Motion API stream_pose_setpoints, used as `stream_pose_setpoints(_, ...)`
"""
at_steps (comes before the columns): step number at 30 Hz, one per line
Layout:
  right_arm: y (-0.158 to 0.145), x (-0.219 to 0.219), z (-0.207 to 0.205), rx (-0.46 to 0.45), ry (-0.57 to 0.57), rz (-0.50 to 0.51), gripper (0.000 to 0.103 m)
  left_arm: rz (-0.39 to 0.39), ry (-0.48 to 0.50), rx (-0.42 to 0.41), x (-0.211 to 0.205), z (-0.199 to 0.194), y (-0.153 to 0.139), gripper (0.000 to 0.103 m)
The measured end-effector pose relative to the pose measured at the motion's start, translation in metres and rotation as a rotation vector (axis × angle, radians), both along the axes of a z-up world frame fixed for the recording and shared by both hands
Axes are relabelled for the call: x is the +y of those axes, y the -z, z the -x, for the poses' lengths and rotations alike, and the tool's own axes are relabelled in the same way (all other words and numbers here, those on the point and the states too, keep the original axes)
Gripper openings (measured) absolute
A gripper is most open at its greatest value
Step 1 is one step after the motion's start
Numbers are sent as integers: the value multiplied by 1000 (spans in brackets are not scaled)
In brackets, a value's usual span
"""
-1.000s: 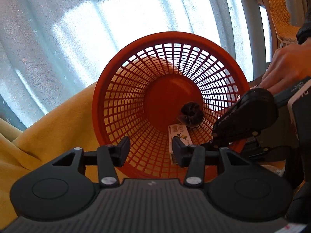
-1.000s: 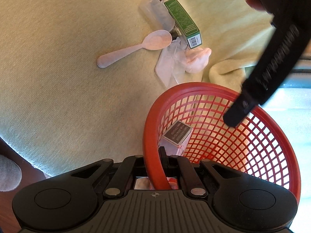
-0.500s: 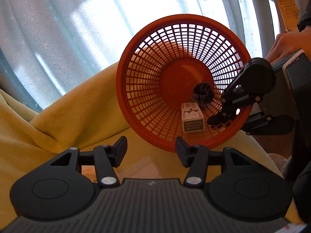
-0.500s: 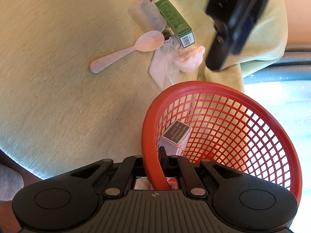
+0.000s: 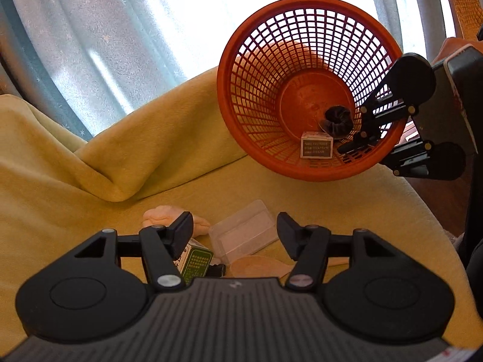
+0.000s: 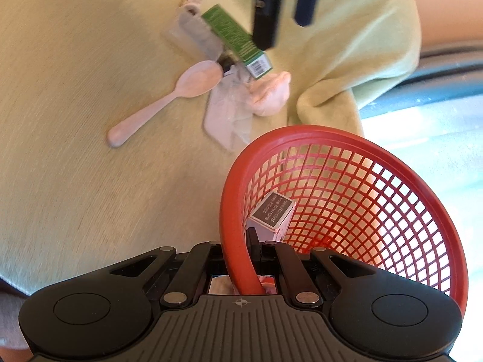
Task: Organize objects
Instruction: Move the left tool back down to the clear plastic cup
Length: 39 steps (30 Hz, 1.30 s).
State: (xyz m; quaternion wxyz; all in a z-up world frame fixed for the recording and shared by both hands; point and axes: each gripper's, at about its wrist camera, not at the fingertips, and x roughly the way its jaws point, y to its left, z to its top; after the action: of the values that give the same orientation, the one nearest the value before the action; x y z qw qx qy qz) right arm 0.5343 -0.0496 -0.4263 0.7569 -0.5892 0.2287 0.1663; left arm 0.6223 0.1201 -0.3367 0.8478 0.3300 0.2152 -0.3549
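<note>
R claw [image 6: 241, 253] clamped on basket [image 6: 347, 150] rim

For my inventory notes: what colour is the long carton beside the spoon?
Green long carton, clearest in the right wrist view.

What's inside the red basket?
In the red basket lie a small white box and a dark scrunchie. The right gripper hides some mesh, so more could be there.
</note>
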Motion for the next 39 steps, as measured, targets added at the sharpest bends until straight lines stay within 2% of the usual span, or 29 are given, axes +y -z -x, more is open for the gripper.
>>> stream_pose_setpoints(11, -14, 4, 0, -20, 70, -133, 1, -7, -55, 14, 23, 2, 4, 60)
stream_pose_setpoints(23, -24, 1, 3, -48, 116, -243, 1, -33, -148, 43, 66, -2, 20, 61)
stream_pose_setpoints(39, -27, 10, -5, -76, 163, -301, 1, -37, -207, 78, 93, -3, 42, 61)
